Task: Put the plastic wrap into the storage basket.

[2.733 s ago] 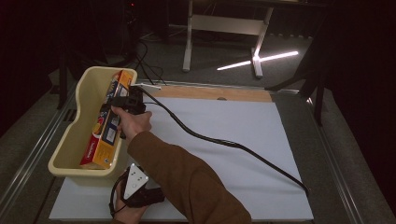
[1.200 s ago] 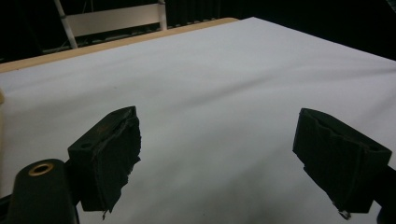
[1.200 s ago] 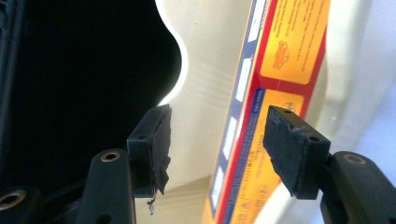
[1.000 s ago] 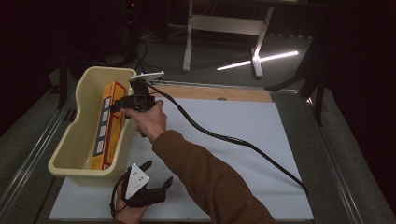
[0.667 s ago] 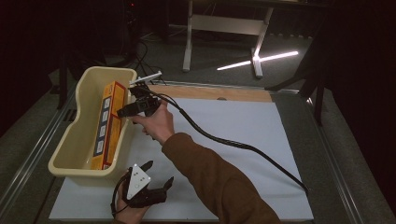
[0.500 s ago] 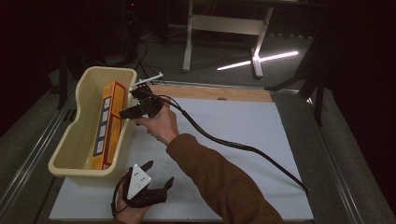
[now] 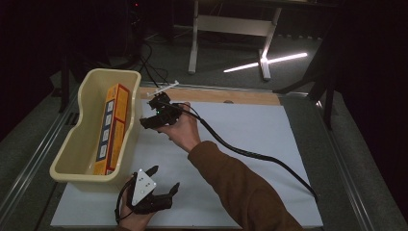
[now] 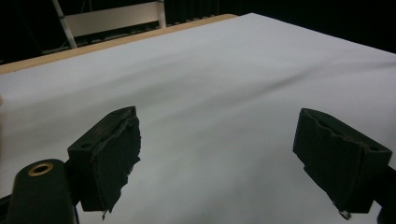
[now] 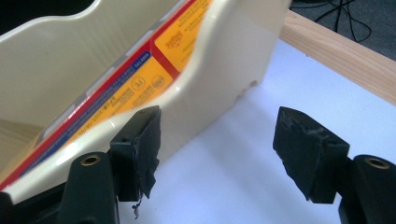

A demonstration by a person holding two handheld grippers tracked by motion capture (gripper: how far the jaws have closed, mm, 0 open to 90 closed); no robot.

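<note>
Two views, box lettering close-up

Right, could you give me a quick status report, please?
Both tongs open, empty: right tongs beside the tub, left tongs low over white sheet. Orange box inside tub. Nothing in the way.

A dark room is seen; a white metal table frame and a bright light strip are noted on the grey floor.

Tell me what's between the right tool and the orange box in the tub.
The tub's near wall separates the right tool from the orange box, as the right gripper view shows; the open jaws hold nothing.
</note>
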